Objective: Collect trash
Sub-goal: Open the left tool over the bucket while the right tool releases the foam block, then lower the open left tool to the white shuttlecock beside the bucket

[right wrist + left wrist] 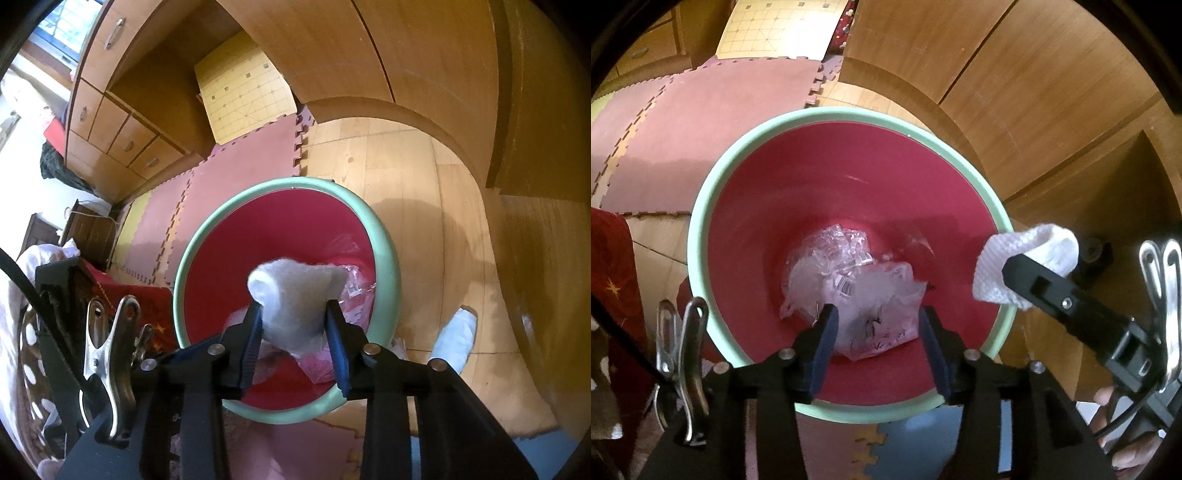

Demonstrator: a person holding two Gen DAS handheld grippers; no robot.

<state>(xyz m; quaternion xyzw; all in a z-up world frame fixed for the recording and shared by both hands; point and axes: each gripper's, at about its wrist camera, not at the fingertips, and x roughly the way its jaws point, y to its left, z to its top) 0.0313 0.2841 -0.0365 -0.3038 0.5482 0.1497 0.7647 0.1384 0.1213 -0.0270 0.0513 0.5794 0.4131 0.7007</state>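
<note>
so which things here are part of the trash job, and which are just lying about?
Job:
- red bin with green rim
- crumpled clear plastic lying in the bin
- white tissue wad between the right gripper fingers, over the bin
- left gripper, open above the bin

Lying about:
- foam floor mats
- wooden cabinets
- red starred cloth

White wad (295, 306) over red bin (207, 291)

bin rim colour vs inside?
Trash bin rim is pale mint green, the inside deep red. Clearest in the left wrist view.
</note>
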